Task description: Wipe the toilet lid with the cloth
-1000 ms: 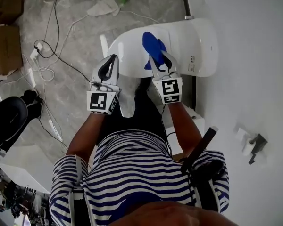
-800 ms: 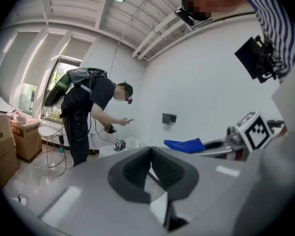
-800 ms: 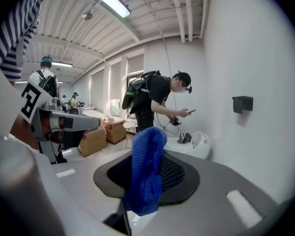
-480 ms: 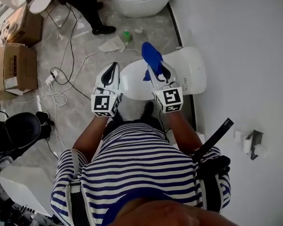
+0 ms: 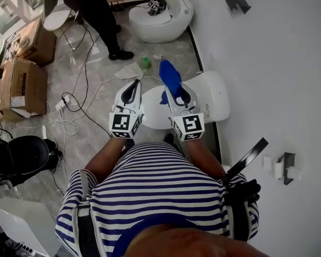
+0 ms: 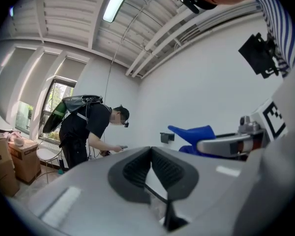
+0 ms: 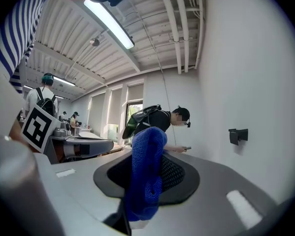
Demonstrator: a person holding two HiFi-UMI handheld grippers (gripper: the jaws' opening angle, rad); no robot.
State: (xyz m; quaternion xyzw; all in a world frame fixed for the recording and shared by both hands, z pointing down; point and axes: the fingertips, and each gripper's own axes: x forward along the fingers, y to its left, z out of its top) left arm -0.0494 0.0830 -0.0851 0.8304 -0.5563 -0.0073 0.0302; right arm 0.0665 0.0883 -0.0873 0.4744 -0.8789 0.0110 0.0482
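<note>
Well to the left of the toilet, brown boxes are seen on the grey floor, and nearer to the toilet white cables are spread over the floor. The left gripper is held just beside the left front edge of the toilet; in the left gripper view its jaws are pressed together at the tips and nothing is held between them. The right gripper is held over the front part of the toilet, near the left one, and its jaws are closed tightly on the cloth. The cloth is blue and is pushed out past the jaw tips as a folded bundle. It is raised in the air above the closed white lid and apart from it. Beyond the toilet, a second toilet is placed along the same wall, and a person in black is bent beside it. To the right of the toilet, a small dark holder is fixed on the white wall.
</note>
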